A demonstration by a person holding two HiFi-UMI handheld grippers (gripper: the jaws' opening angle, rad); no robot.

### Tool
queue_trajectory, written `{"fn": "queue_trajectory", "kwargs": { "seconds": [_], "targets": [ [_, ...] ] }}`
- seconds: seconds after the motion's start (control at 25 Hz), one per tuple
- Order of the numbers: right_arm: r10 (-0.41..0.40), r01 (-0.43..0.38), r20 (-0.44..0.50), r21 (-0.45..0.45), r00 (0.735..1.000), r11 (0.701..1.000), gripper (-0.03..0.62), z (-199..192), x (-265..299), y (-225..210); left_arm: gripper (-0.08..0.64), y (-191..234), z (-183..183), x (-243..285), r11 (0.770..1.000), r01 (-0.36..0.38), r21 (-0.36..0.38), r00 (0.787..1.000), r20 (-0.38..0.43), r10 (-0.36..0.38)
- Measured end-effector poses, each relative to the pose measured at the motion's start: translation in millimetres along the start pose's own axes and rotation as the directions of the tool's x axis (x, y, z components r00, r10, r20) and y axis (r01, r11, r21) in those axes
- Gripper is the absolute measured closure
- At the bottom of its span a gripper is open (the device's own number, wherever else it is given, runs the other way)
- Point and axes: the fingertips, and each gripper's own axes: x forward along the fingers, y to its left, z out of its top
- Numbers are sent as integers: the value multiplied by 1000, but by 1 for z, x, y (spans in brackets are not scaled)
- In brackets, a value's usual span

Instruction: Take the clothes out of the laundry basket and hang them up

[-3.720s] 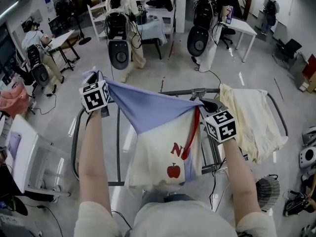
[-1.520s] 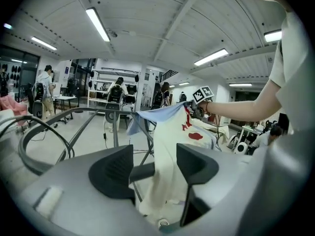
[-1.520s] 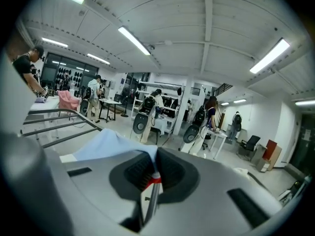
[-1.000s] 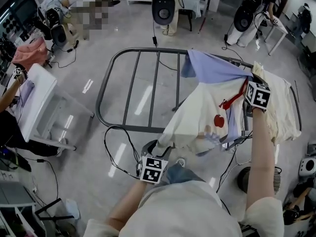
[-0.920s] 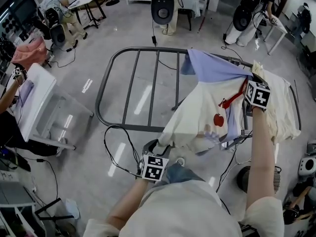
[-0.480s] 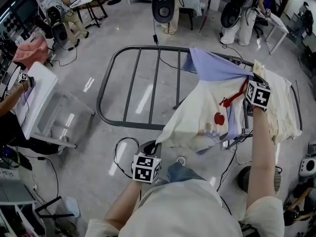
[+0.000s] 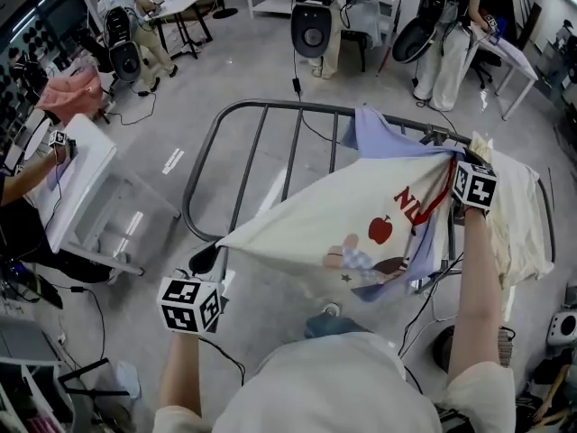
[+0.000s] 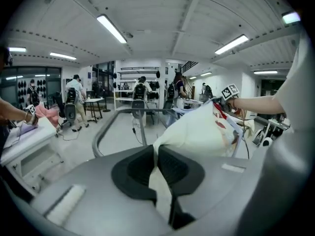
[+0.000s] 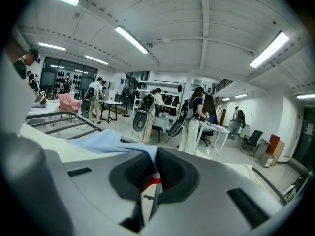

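Note:
A cream T-shirt (image 7: 361, 215) with pale blue sleeves, a red collar and an apple print is stretched flat over the grey drying rack (image 7: 236, 115). My left gripper (image 7: 209, 253) is low at the left, shut on the shirt's cream hem corner; the cream cloth (image 8: 197, 132) runs out from its closed jaws (image 8: 156, 156). At the rack's right end my right gripper (image 7: 449, 158) is shut on the shirt's collar, where blue cloth (image 9: 98, 139) and a red edge sit between its pads (image 9: 153, 173).
A second cream garment (image 7: 521, 210) hangs over the rack's right end. A white table (image 7: 77, 183) stands at the left, and a pink cloth (image 7: 72, 93) lies beyond it. Cables cross the floor under the rack. People with equipment (image 7: 315, 25) stand beyond the rack.
My left gripper shut on the shirt's hem and pulled it out to the lower left, spreading the hanging shirt flat. The right gripper stayed at the rack's right end.

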Motion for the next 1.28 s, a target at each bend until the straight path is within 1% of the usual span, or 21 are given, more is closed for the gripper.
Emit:
{"fn": "queue_trajectory", "kwargs": {
  "seconds": [0.08, 0.2, 0.24, 0.32, 0.44, 0.56, 0.68, 0.76, 0.92, 1.08, 1.16, 1.28],
  "targets": [
    [38, -38, -8, 1, 999, 999, 586, -1, 7, 7, 533, 28, 23, 3, 998, -52, 37, 999, 10, 52],
    [113, -114, -33, -3, 993, 994, 586, -7, 13, 22, 534, 64, 47, 17, 983, -122, 136, 992, -1, 123],
    [139, -140, -41, -5, 989, 990, 586, -10, 14, 27, 532, 75, 53, 24, 977, -143, 157, 989, -3, 145],
    [183, -184, -50, -1, 982, 983, 586, -15, 15, 37, 533, 96, 65, 39, 968, -178, 174, 983, -11, 183],
    [233, -231, -44, 48, 972, 972, 586, -16, 16, 46, 532, 125, 91, 64, 955, -217, 201, 974, -25, 226],
    [251, -245, -36, 111, 967, 963, 586, -13, 15, 47, 532, 146, 123, 94, 941, -232, 248, 968, -40, 249],
    [244, -236, -41, 138, 969, 962, 586, -13, 13, 49, 532, 165, 151, 128, 916, -247, 316, 961, -44, 274],
    [224, -215, -48, 144, 973, 966, 586, -13, 13, 47, 532, 174, 168, 154, 902, -247, 355, 959, -41, 279],
    [164, -150, -63, 184, 984, 971, 586, -14, 16, 37, 532, 183, 198, 212, 879, -213, 426, 966, -40, 254],
    [90, -72, -82, 204, 993, 976, 586, -13, 25, 22, 532, 185, 226, 267, 848, -213, 485, 967, -17, 253],
    [57, -35, -97, 209, 994, 977, 586, -16, 31, 15, 532, 181, 234, 293, 843, -185, 504, 973, -26, 229],
    [16, 11, -120, 220, 993, 976, 586, -19, 39, 8, 531, 178, 238, 325, 846, -143, 514, 979, -51, 197]
  ]
}}
